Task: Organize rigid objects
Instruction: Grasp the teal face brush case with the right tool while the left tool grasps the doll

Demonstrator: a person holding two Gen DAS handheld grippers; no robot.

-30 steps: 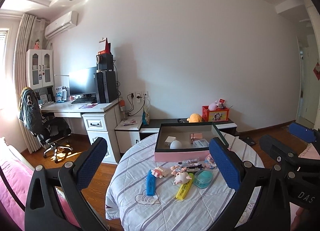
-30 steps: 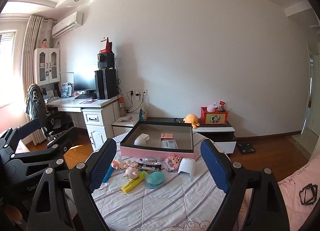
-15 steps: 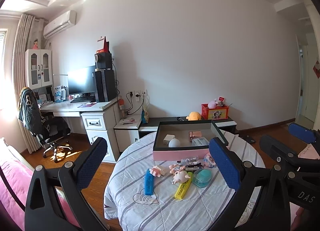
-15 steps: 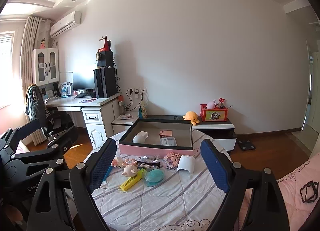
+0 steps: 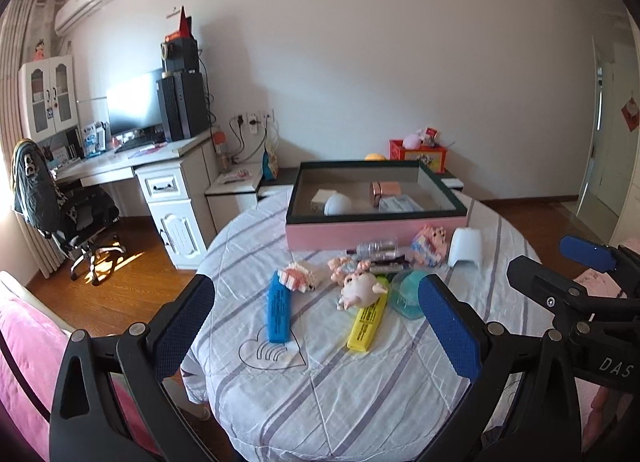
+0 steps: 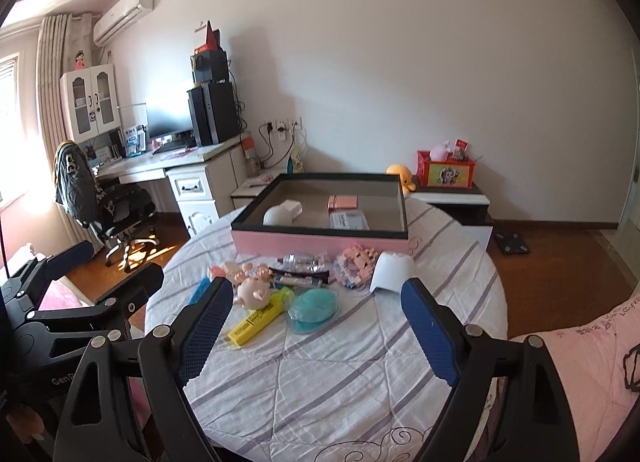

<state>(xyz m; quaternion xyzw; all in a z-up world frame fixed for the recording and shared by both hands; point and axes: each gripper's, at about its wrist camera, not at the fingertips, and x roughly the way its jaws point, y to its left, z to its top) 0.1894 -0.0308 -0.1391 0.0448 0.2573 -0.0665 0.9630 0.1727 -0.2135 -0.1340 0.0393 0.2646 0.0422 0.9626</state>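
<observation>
A pink box with a dark rim point(image 5: 376, 226) point(image 6: 320, 240) stands at the far side of a round table point(image 5: 360, 390) and holds a few small items. In front of it lie a blue highlighter point(image 5: 279, 310), a yellow highlighter point(image 5: 368, 322) point(image 6: 260, 316), a pink pig toy point(image 5: 360, 288) point(image 6: 252, 290), a teal round case point(image 5: 408, 294) point(image 6: 314, 306), a white holder point(image 5: 466, 248) point(image 6: 392, 272), a clear bottle point(image 6: 304, 260) and block toys. My left gripper point(image 5: 316, 326) and right gripper point(image 6: 316, 330) are open and empty, above the table's near edge.
The right gripper shows at the right of the left wrist view point(image 5: 584, 294); the left gripper shows at the left of the right wrist view point(image 6: 72, 302). A desk point(image 5: 132, 165), office chair point(image 5: 68, 209) and low cabinet point(image 6: 452, 197) stand behind. Pink bedding point(image 6: 580, 362) lies right.
Both grippers have moved closer to the table and tilted down; the objects now look larger and lower in view. Nothing was grasped.
</observation>
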